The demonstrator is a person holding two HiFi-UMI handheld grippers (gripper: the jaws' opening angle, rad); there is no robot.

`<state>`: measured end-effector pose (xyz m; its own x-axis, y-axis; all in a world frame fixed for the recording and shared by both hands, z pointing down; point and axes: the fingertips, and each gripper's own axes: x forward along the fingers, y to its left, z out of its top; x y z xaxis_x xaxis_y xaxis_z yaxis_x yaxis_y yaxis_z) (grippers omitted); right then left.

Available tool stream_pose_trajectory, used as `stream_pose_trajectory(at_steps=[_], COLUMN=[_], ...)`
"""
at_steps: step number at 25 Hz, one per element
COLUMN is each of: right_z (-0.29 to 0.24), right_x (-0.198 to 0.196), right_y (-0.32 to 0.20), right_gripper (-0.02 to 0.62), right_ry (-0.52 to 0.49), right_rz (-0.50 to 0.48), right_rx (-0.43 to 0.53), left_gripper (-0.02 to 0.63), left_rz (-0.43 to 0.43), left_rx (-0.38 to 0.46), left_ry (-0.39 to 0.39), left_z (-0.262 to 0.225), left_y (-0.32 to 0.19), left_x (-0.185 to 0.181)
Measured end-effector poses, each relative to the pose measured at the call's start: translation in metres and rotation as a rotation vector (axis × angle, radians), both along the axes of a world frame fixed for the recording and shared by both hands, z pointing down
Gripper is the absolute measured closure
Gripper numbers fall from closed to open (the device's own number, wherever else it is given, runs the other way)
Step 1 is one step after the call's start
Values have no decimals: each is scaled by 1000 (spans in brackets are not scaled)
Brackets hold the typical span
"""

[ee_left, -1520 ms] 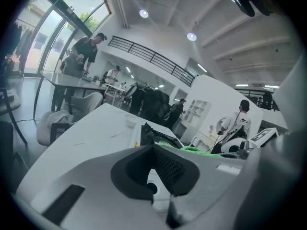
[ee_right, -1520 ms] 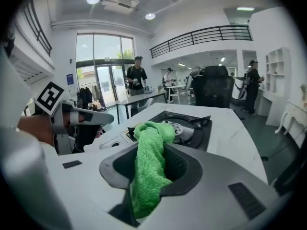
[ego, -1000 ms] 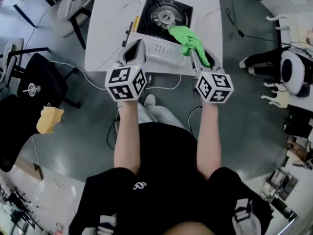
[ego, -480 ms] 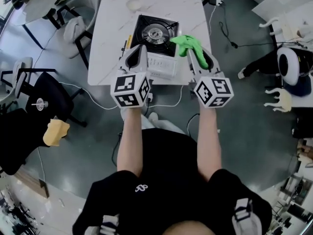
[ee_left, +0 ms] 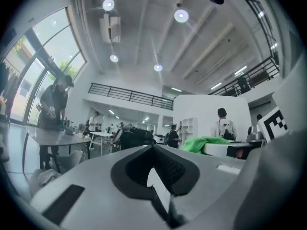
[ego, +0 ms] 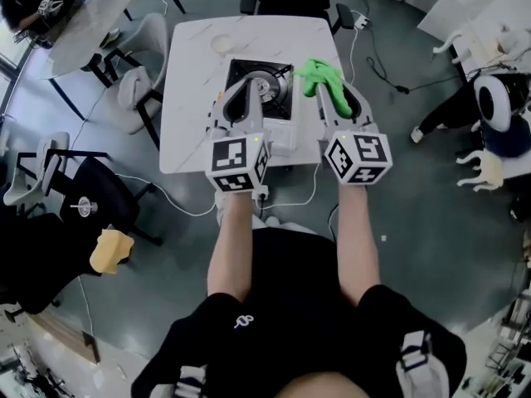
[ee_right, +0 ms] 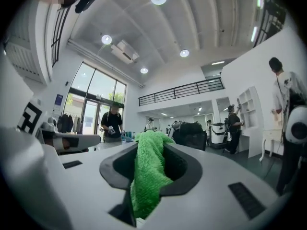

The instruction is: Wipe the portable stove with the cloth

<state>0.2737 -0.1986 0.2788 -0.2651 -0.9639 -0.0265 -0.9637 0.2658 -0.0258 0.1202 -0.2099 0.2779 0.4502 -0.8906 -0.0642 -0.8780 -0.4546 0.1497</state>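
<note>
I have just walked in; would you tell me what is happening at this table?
A person holds a gripper in each hand over a white table with a portable stove on it. The right gripper has its jaws shut on a green cloth, raised by the stove's right edge. The left gripper is empty, jaws together, above the stove's front.

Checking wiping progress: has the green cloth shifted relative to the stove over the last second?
Yes. The green cloth, pinched in the right gripper, lay over the stove's front right corner; now it sits off the stove's right side.
</note>
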Motion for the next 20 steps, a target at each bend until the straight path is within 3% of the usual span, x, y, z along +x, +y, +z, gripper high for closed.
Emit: stream_pose_trajectory(at_steps=[13, 20], right_z=[-22, -32], right_x=[10, 8], right_y=[-14, -16], right_gripper=[499, 499], right_ry=[49, 49], right_rz=[51, 24], right_rx=[30, 72], left_gripper=[606, 606], left_rz=[-5, 12], left_rx=[43, 51], left_ry=[-47, -38], left_z=[-21, -24], left_y=[-17, -21], left_x=[8, 11])
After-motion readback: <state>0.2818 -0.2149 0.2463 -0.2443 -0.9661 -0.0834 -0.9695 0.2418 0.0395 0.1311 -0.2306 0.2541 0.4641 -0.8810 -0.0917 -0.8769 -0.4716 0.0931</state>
